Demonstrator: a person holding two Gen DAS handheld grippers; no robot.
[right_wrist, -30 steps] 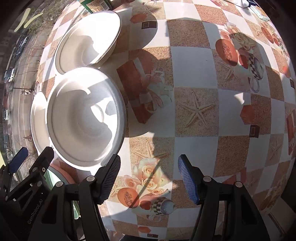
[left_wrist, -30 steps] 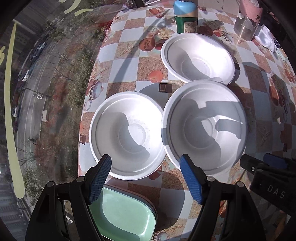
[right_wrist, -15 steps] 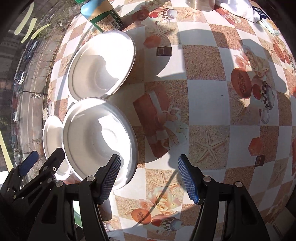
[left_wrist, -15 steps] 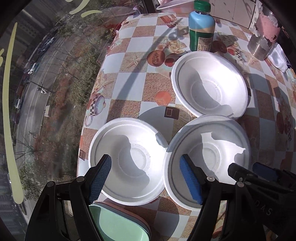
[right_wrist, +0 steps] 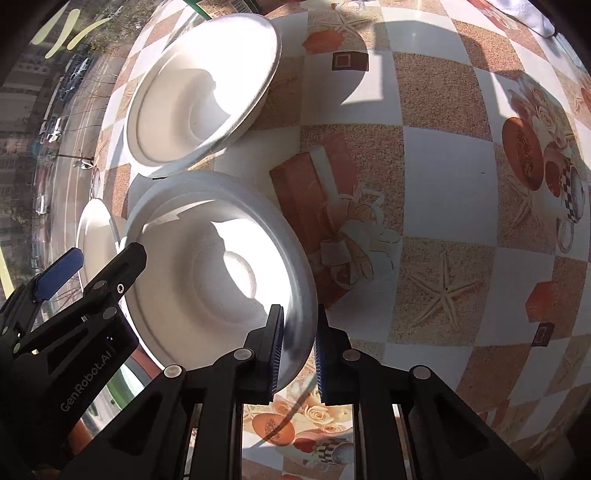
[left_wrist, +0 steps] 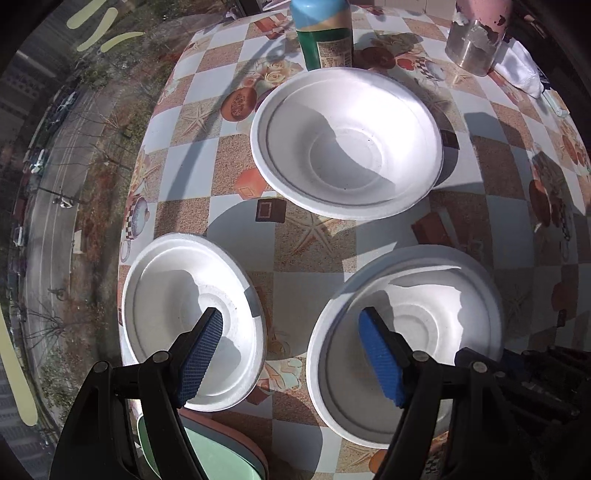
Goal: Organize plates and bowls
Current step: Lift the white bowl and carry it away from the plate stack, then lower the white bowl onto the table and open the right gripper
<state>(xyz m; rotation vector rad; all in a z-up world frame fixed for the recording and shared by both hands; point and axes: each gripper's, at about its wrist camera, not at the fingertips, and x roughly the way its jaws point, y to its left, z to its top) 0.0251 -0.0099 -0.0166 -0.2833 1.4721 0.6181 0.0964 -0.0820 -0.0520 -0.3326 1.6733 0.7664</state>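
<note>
So there are three white foam bowls sitting on the worktop [left_wrist: 236, 177], which has that checkered cloth with starfish and roses printed on it. In the left wrist view, the biggest-looking bowl, call it the far bowl [left_wrist: 347, 144], sits in the upper middle of the frame, just below a green bottle with a blue top [left_wrist: 325, 33]. The left bowl [left_wrist: 192, 321] is at lower left, right by the worktop edge, and the near bowl [left_wrist: 406, 343] is at lower right. None of the three touch each other.

The left gripper [left_wrist: 291, 354] hangs above the gap between the left bowl and the near bowl, jaws spread wide with nothing between them. One blue pad shows over each bowl.

In the right wrist view, the right gripper [right_wrist: 298, 350] has just been closing and its jaws are now pinching the rim of the near bowl [right_wrist: 207, 273] at the lower middle of the frame, one pad inside the bowl and one outside.

A pale green dish [left_wrist: 214, 458] with a reddish one under it peeks out at the bottom left of the left wrist view. A clear jar [left_wrist: 476, 37] and a white cloth [left_wrist: 517, 70] sit at upper right.
</note>
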